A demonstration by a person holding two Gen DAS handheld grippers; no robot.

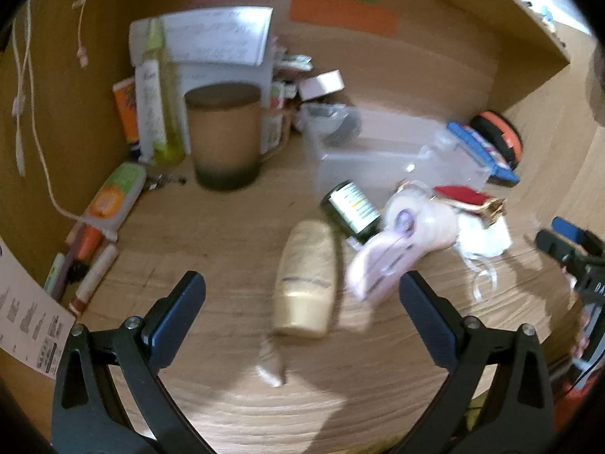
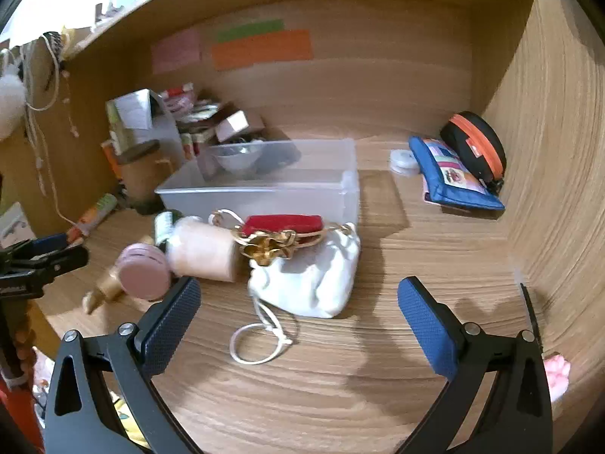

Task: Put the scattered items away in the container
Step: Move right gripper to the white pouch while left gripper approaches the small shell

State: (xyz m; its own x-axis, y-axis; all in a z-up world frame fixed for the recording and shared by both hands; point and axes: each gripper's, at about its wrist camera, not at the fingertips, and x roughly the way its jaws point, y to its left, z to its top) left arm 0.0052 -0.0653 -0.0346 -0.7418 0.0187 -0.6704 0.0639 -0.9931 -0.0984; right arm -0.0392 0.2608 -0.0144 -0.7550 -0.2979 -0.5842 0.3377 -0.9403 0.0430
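A clear plastic container (image 2: pixel 264 185) (image 1: pixel 378 151) stands mid-desk. In front of it lie scattered items: a beige bottle (image 1: pixel 306 283), a dark green jar (image 1: pixel 351 208), a pale pink tube (image 1: pixel 382 261) with its round cap (image 2: pixel 141 270) facing the right wrist view, a peach roll (image 2: pixel 202 251), a red pouch with a gold clasp (image 2: pixel 281 227) and a white drawstring bag (image 2: pixel 314 280). My left gripper (image 1: pixel 302 283) is open, with the beige bottle lying between its fingertips, untouched. My right gripper (image 2: pixel 298 293) is open just short of the white bag.
A tan mug (image 1: pixel 225 140), tubes and boxes (image 1: pixel 151 113) crowd the back left corner. Pens (image 1: pixel 87 261) and cables (image 1: pixel 22 106) line the left wall. A blue pouch (image 2: pixel 453 178) and a black-orange case (image 2: pixel 478 147) sit back right by the wooden side wall (image 2: pixel 559 189).
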